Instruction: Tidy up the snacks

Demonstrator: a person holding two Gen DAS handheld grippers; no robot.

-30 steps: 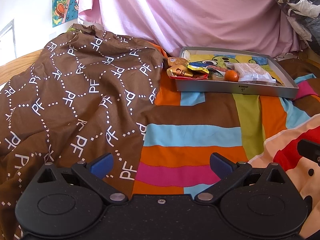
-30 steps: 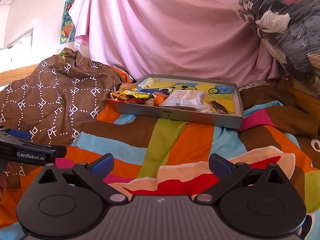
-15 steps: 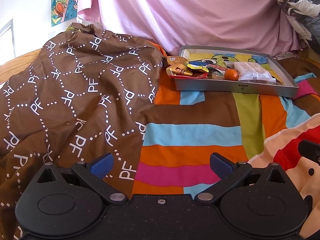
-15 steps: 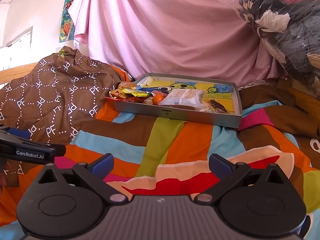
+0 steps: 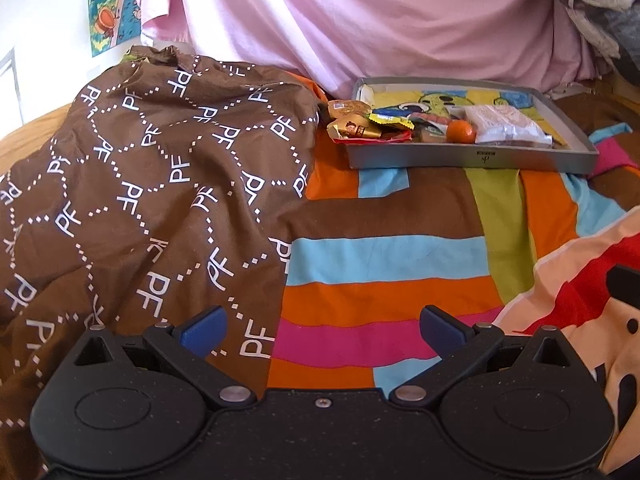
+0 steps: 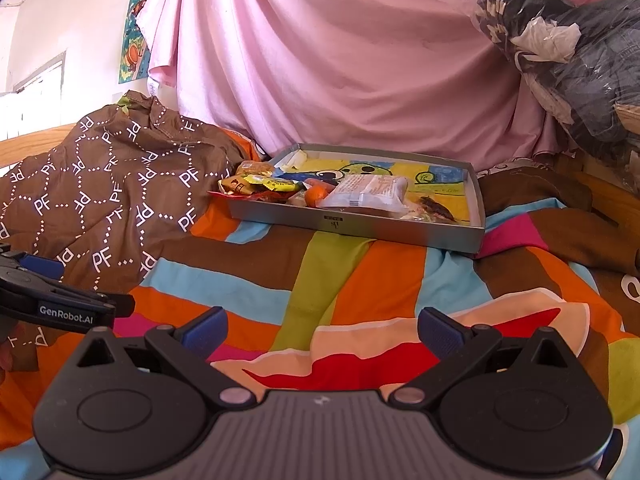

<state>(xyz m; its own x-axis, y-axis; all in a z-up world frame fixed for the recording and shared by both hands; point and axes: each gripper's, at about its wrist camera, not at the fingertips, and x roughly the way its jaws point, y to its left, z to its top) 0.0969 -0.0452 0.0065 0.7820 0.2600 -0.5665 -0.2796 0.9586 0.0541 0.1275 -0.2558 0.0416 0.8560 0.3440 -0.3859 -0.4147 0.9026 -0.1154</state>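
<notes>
I count one grey tray (image 5: 472,158) on the bed, sitting on the striped bedspread (image 5: 384,260) at about one o'clock from my left tongs (image 5: 323,326) and at twelve o'clock from my right tongs (image 6: 322,326). In the tray the snacks are heaped toward its left end: one small orange fruit (image 5: 461,131), one pale clear-wrapped packet (image 6: 366,192) just right of the fruit, one gold wrapper (image 5: 352,130) and one yellow wrapper (image 5: 390,119) at the left edge, and one biscuit pack (image 5: 346,107) hanging over the tray's left corner. A dark brown item (image 6: 436,208) lies alone at the tray's near right part — I cannot tell what it is. Other wrappers are piled beneath; I cannot count them.

One brown blanket printed with white letters (image 5: 152,184) is bunched at ten o'clock, touching the tray's left corner area. One pink sheet (image 6: 340,60) hangs behind, and one bundle of clothes in clear plastic (image 6: 568,52) sits at two o'clock in the right view.

Both of my tongs are held low and level over the bedspread, pointing toward the tray, well short of it. The left tongs show at nine o'clock in the right view. Each pair is spread wide — blue pads (image 5: 204,326) far apart, holding nothing, touching nothing.
</notes>
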